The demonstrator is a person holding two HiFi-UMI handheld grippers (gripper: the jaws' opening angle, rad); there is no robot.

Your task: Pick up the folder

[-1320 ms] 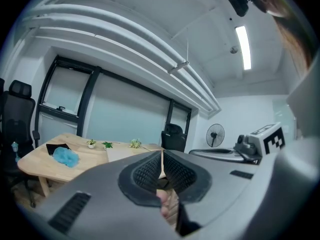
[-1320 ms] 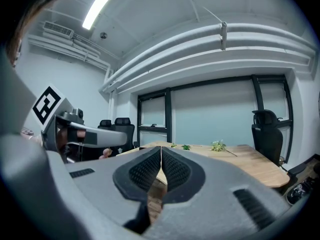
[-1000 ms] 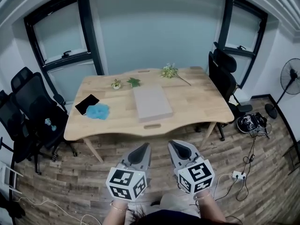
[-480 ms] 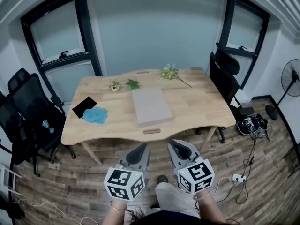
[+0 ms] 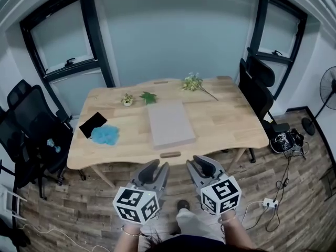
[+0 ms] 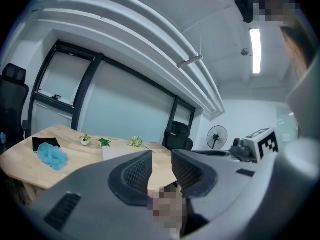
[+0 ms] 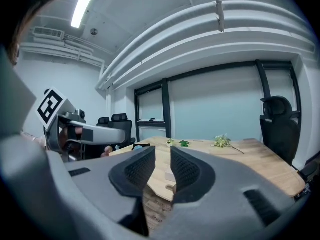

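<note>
Folder pickup has not yet begun, as far as the views show. The wooden table (image 5: pixel 231 125) stands ahead of the person. The grey folder (image 5: pixel 170 124) lies flat and untouched near its middle, one short edge toward the near rim. The left gripper (image 5: pixel 156 168) and the right gripper (image 5: pixel 199 165) hang side by side over the floor, short of the table and well apart from the folder. Both have just been opening their jaws, and each pair now stands slightly apart with nothing between. By my judgement everything is left: reaching in, closing on the folder's edge, lifting. A blue fluffy thing (image 5: pixel 104 134) and a green leaf sprig (image 5: pixel 148 96) lie clear of the folder.
</note>
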